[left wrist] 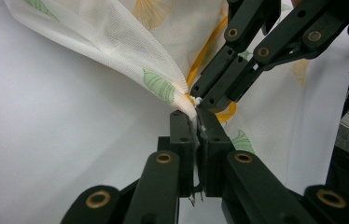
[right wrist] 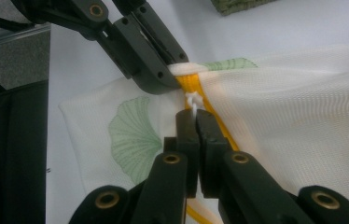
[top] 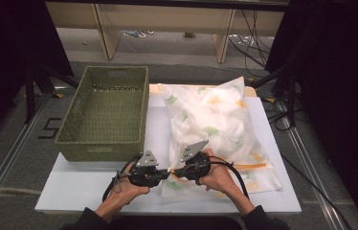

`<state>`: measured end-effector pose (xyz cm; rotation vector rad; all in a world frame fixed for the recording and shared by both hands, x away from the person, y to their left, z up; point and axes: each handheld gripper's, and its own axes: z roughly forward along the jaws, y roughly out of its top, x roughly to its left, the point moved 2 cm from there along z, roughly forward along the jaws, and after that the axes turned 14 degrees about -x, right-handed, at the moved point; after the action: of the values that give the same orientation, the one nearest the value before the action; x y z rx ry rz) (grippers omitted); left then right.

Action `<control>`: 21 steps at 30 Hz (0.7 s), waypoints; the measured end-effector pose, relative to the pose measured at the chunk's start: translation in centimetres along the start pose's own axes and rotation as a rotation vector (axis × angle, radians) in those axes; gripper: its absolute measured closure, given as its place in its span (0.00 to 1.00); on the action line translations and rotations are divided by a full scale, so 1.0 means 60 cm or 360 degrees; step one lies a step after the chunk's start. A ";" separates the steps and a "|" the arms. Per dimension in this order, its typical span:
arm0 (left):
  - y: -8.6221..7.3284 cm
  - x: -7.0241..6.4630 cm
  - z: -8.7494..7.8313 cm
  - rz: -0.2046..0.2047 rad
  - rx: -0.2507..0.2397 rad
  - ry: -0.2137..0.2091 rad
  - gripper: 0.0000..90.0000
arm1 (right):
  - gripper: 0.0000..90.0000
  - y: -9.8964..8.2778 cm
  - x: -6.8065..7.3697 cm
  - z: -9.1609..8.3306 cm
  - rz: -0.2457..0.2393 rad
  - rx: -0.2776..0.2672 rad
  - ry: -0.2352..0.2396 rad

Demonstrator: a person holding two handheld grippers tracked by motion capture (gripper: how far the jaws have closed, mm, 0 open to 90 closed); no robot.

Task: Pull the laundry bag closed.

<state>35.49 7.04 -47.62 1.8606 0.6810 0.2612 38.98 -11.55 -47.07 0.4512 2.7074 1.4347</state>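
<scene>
Mesh laundry bag, white with ginkgo-leaf print, lies on the white table right of my green woven basket. Its near corner is lifted. My left gripper is clamped tight on the fabric edge beside the orange zipper. My right gripper pinches the small white zipper pull, jaws fully closed. Both tips nearly touch.

High view: my fixed overhead camera, facing forward and down on the white table. Both gripper views: close range, sharing the white leaf-printed mesh bag's yellow zipper.
</scene>
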 end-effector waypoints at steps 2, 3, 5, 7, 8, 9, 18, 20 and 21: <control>-0.001 -0.003 0.001 -0.0026 -0.0002 0.0013 0.95 | 1.00 0.000 0.000 -0.002 0.0005 0.0023 -0.0010; -0.001 -0.003 0.001 -0.0026 -0.0002 0.0013 0.95 | 1.00 0.000 0.000 -0.002 0.0005 0.0023 -0.0010; -0.001 -0.003 0.002 -0.0007 -0.0010 0.0002 0.95 | 1.00 0.000 0.003 -0.002 0.0019 0.0044 -0.0016; -0.001 -0.003 0.002 -0.0013 -0.0018 0.0000 0.95 | 1.00 0.001 0.003 -0.001 -0.0007 0.0044 -0.0019; -0.001 -0.002 0.000 -0.0043 -0.0020 0.0001 0.95 | 1.00 0.002 0.003 -0.002 0.0006 0.0033 -0.0025; -0.001 -0.002 0.000 -0.0043 -0.0020 0.0001 0.95 | 1.00 0.002 0.003 -0.002 0.0006 0.0033 -0.0025; 0.001 0.004 -0.003 -0.0048 -0.0001 -0.0004 0.94 | 1.00 0.007 -0.005 -0.020 0.0090 -0.0085 -0.0008; 0.000 0.004 -0.003 -0.0056 0.0001 -0.0005 0.94 | 1.00 0.007 -0.008 -0.021 0.0094 -0.0119 -0.0004; 0.000 0.004 -0.004 -0.0054 -0.0001 -0.0003 0.94 | 1.00 0.007 -0.009 -0.021 0.0091 -0.0121 -0.0005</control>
<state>35.60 7.35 -47.56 1.8469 0.7107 0.2376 39.38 -12.47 -46.05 0.5304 2.6471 1.5432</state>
